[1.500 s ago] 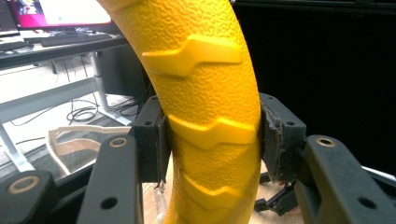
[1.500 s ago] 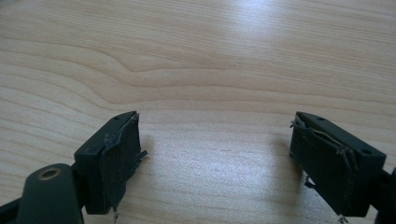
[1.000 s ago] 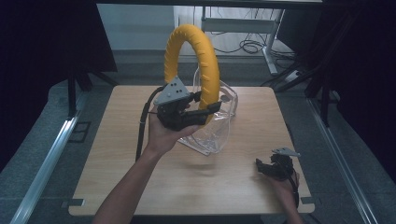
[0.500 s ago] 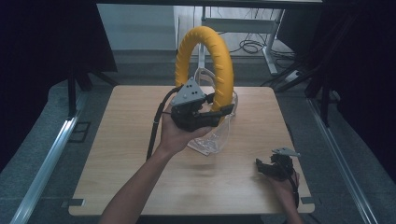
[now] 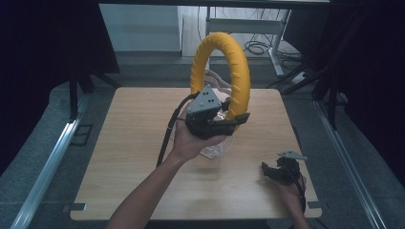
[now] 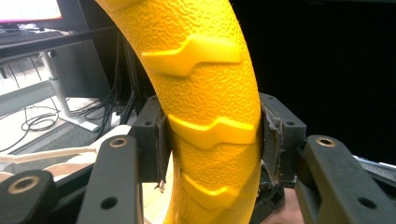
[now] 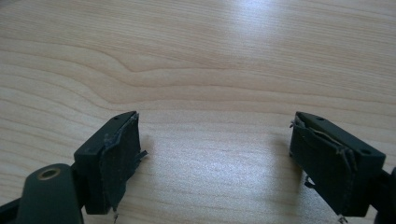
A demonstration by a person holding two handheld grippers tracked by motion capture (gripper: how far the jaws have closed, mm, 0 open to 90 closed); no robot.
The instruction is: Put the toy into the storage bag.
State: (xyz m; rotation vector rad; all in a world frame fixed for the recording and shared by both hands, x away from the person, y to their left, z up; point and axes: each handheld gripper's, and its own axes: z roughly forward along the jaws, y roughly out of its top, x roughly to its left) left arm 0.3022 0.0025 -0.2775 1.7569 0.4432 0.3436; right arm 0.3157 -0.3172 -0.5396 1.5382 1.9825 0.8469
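- The left gripper [image 5: 236, 119] clamps the big yellow textured ring [image 5: 224, 57] above mid pale wooden table [image 5: 119, 143].
- A clear plastic container [image 5: 217, 150] sits beneath.
- The right gripper [image 5: 270, 171] rests near the table's front right, well apart.

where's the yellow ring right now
In the high view the yellow ring stands upright above the table's middle, clamped at its lower right by the left gripper, over a clear container.

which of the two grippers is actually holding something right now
The left gripper: it is shut on the yellow ring, held upright above the table. The right gripper is open, with bare wood between its jaws.
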